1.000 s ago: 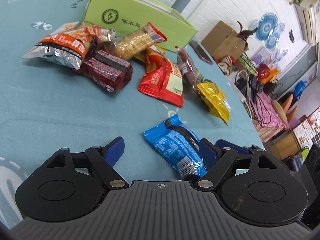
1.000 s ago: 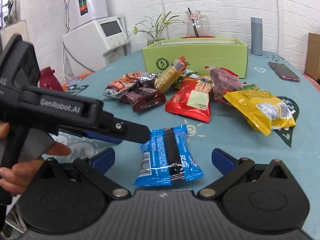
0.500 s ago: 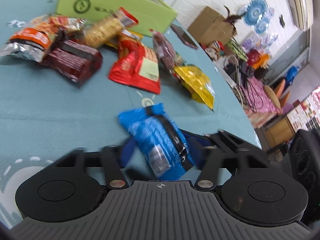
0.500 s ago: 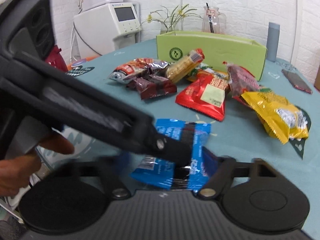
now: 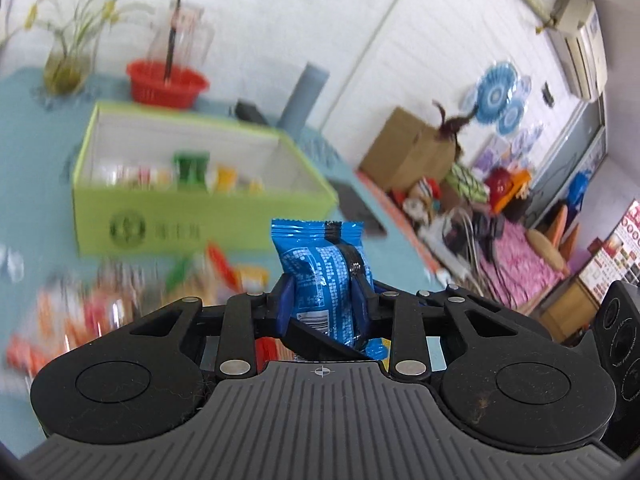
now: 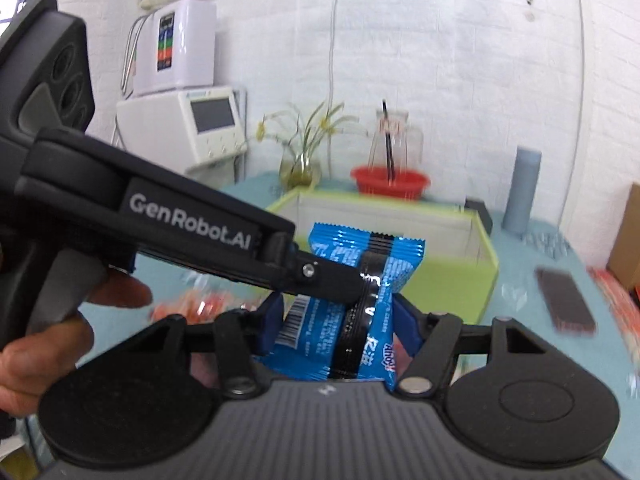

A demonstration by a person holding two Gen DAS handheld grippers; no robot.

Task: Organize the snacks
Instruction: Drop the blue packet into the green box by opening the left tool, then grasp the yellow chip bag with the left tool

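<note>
A blue snack packet (image 5: 320,272) with a black stripe is held up in the air, above the table. My left gripper (image 5: 322,302) is shut on its lower half. My right gripper (image 6: 338,320) is shut on the same blue packet (image 6: 360,300) from the other side. The left gripper's body (image 6: 160,232) crosses the right wrist view from the left and its finger reaches the packet. The green box (image 5: 200,184) stands open ahead, with several snacks along its inside wall. It also shows behind the packet in the right wrist view (image 6: 452,276).
Blurred loose snack packets (image 5: 120,292) lie on the teal tablecloth (image 5: 32,160) before the box. A red basket (image 5: 168,84), a grey cylinder (image 6: 522,190) and a plant vase (image 6: 300,160) stand behind the box. A phone (image 6: 564,300) lies at right.
Both grippers closed on the blue packet and lifted it off the table. Both views have swung up and toward the green box, whose open inside now shows.
</note>
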